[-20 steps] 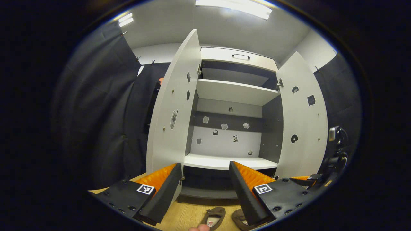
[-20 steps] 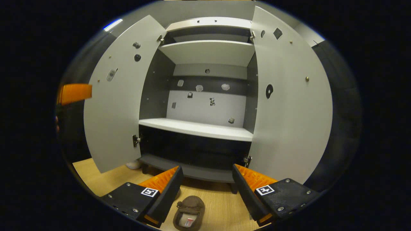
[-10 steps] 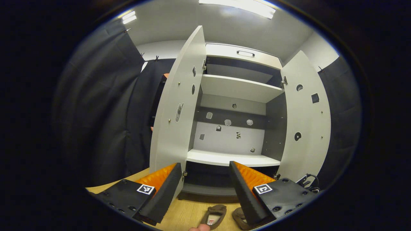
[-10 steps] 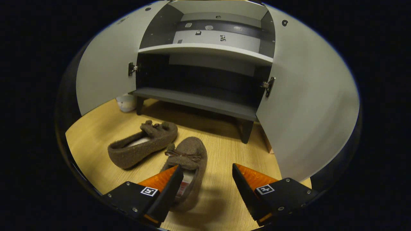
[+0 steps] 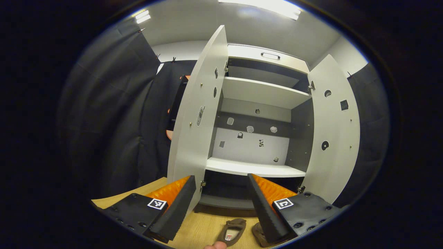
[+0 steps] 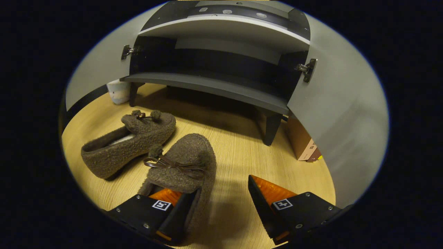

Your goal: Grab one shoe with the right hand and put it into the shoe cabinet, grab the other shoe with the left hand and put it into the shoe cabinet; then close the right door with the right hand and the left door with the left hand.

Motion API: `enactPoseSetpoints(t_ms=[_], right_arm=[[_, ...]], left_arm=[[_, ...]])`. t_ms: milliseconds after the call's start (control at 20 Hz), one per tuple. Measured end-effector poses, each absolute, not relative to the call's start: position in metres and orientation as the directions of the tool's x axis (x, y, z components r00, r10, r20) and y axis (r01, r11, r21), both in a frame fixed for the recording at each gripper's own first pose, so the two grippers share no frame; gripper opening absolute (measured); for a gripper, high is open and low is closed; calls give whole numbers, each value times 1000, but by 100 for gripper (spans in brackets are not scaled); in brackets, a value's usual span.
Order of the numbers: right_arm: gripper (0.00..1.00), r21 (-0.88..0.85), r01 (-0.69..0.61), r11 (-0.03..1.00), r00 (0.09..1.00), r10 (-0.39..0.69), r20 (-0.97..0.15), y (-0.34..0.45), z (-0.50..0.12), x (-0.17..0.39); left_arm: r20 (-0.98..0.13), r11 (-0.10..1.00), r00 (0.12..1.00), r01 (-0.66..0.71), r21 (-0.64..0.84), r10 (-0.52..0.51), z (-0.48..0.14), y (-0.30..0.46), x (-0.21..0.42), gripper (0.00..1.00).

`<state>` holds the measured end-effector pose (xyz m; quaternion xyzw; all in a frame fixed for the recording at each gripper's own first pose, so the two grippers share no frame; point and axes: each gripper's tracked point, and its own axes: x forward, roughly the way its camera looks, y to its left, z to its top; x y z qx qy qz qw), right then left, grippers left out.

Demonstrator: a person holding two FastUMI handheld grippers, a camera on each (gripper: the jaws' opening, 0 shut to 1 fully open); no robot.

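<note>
Shoe grasp pending: near shoe (image 6: 187, 162) lies on the floor (image 6: 249, 155) before the open shoe cabinet (image 6: 207, 86).
Right gripper (image 6: 218, 204) is spread, one finger seemingly inside the shoe's opening; close squarely on its sidewall. Left gripper (image 5: 221, 204) hangs open. Other shoe (image 6: 128, 145) lies just beside; lift clear of the bottom shelf's edge.

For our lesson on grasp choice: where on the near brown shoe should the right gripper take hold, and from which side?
Grip the near shoe by its side wall at the heel opening, coming from behind and above. The right gripper is open, with one finger already inside the opening. The wall there is a thin edge, whereas the toe with the bow is broad and rounded.
</note>
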<state>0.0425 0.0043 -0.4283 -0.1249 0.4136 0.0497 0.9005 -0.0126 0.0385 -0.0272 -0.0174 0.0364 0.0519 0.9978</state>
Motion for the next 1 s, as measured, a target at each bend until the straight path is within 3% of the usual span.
enactPoseSetpoints(t_ms=[200,300,400,450,550,800,1000], right_arm=[[75,-130,-246,961,705,85,-704,18,-435,50],[61,-79,-250,965,700,124,-703,24,-436,46],[39,-56,-221,974,707,120,-697,28,-433,49],[22,-71,-201,977,715,97,-692,26,-429,51],[10,-91,-188,978,734,78,-675,26,-414,48],[8,-88,-184,979,835,108,-540,35,-319,45],[8,-98,-131,986,921,84,-381,40,-205,55]], left_arm=[[-74,993,990,-121,-17,119,-27,44,-13,96],[-78,993,990,-120,-14,118,-28,44,-12,96],[-81,994,991,-111,-9,110,-30,42,-12,96],[-82,994,991,-106,-3,106,-30,41,-11,96],[-81,995,992,-99,6,100,-30,39,-10,96],[-87,998,994,-67,-3,66,-35,28,-7,96],[-92,999,995,-40,-24,37,-41,21,-4,96]])
